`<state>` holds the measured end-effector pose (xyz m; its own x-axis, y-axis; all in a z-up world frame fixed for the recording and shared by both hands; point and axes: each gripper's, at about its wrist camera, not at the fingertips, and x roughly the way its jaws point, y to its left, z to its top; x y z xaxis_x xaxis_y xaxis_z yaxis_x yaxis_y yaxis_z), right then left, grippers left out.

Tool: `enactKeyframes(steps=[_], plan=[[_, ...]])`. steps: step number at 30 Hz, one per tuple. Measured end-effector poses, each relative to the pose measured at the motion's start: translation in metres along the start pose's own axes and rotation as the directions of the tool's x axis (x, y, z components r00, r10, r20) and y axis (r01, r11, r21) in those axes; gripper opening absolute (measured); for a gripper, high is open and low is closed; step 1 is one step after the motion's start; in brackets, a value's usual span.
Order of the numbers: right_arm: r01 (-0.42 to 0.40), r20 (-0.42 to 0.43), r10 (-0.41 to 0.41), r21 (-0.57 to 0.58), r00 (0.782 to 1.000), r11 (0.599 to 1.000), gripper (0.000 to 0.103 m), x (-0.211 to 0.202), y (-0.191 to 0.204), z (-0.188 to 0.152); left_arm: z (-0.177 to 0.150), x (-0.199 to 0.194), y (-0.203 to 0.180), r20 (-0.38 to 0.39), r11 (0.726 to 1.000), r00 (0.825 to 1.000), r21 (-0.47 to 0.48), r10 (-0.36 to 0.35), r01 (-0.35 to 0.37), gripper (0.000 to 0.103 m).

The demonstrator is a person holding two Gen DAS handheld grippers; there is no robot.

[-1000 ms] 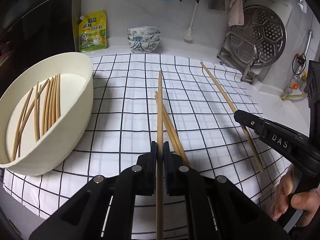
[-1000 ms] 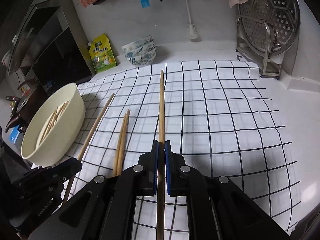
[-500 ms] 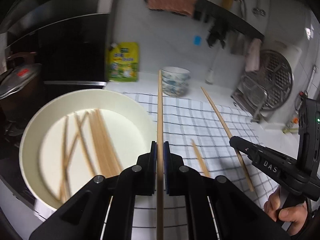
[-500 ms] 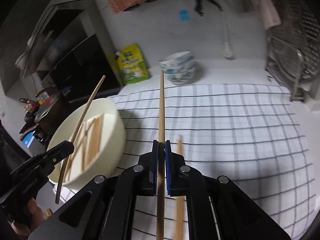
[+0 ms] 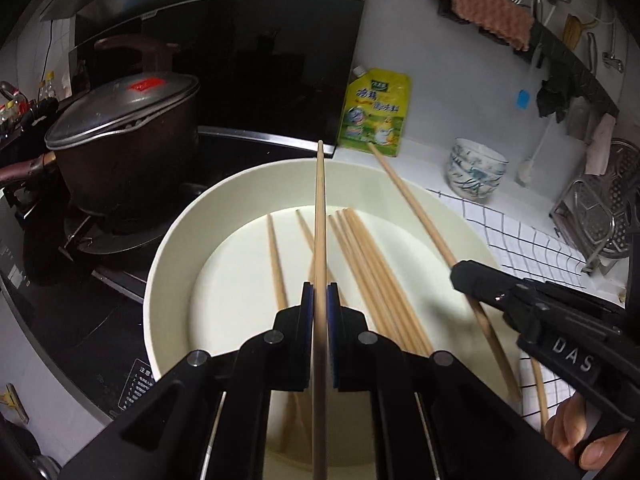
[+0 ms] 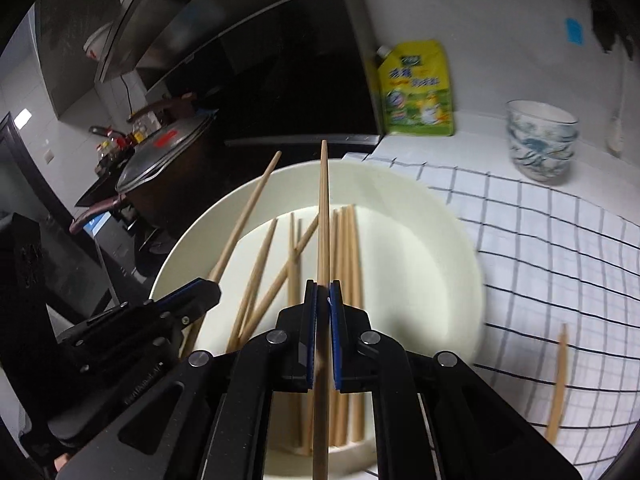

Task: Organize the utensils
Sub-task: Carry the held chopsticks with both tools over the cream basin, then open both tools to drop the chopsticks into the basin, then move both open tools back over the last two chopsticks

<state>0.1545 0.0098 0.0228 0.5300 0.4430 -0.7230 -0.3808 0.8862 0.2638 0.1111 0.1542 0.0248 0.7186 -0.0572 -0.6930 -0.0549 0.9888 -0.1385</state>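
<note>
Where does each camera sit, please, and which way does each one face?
Left wrist: on the left tool, looking down its chopstick into the cream bowl; the right tool and a hand show.
Right wrist: on the right tool, facing the same bowl along its own chopstick; the left tool shows.
Shared: bowl, yellow pouch, lidded pot.

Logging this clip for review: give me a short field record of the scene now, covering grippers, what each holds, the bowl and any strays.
left gripper: shut on a chopstick, above the bowl
right gripper: shut on a second chopstick, also above the bowl
bowl: white, round, several loose chopsticks lying in it
cloth: checked, right of the bowl
stray chopstick: one on the cloth, in the right wrist view
behind: lidded pot, yellow pouch, stacked small bowls
</note>
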Motion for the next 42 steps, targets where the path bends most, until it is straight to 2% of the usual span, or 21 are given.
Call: enactKeyframes(steps=[4,9,10,11,12,13,14,18,22,28,32,42], plan=[[-0.005,-0.065,0.005,0.004,0.998,1.000,0.006,0.023,0.005,0.001,-0.002,0.015,0.009,-0.050,1.000,0.999,-0.010,-0.004,0.004,0.007],[0.002,-0.095,-0.001,0.009,0.995,1.000,0.006,0.033,0.006,-0.001,-0.006,0.021,0.014,-0.078,1.000,0.997,-0.024,0.002,-0.004,0.008],[-0.001,-0.102,0.002,0.009,0.995,1.000,0.008,0.035,0.006,-0.002,-0.006,0.021,0.016,-0.081,0.999,0.997,-0.033,0.001,-0.003,0.016],[0.000,-0.101,0.001,0.010,0.995,1.000,0.011,0.034,0.005,-0.003,-0.007,0.020,0.018,-0.083,0.999,0.997,-0.043,0.002,-0.005,0.030],[0.012,-0.092,-0.011,0.012,0.996,1.000,0.022,0.034,0.006,-0.003,-0.007,0.019,0.019,-0.078,0.999,0.997,-0.051,0.004,-0.008,0.037],[0.023,-0.074,-0.021,0.015,0.997,1.000,0.026,0.030,0.005,-0.004,-0.007,0.016,0.021,-0.065,0.998,0.998,-0.059,0.011,-0.015,0.051],[0.025,-0.066,-0.024,0.017,0.998,1.000,0.026,0.028,0.004,-0.005,-0.008,0.012,0.022,-0.050,0.998,0.999,-0.064,0.020,-0.023,0.062],[0.021,-0.043,-0.020,0.033,0.999,0.999,0.026,0.018,-0.001,-0.007,-0.009,0.003,0.028,-0.030,0.996,0.999,-0.084,0.032,-0.034,0.062],[0.028,-0.033,-0.027,0.025,0.999,0.999,0.026,0.009,-0.001,-0.011,-0.012,-0.003,0.029,-0.023,0.995,0.999,-0.094,0.042,-0.044,0.068],[0.036,-0.015,-0.036,0.027,0.999,0.999,0.026,-0.007,-0.001,-0.020,-0.022,-0.013,0.022,-0.022,0.995,0.999,-0.087,0.043,-0.044,0.069],[0.041,-0.001,-0.041,0.034,0.999,0.999,0.031,-0.020,-0.005,-0.026,-0.029,-0.019,0.015,-0.023,0.996,0.999,-0.082,0.038,-0.040,0.070],[0.064,0.044,-0.066,0.045,0.997,0.997,0.032,-0.056,-0.022,-0.047,-0.046,-0.035,-0.017,-0.026,0.998,0.999,-0.062,0.024,-0.025,0.072]])
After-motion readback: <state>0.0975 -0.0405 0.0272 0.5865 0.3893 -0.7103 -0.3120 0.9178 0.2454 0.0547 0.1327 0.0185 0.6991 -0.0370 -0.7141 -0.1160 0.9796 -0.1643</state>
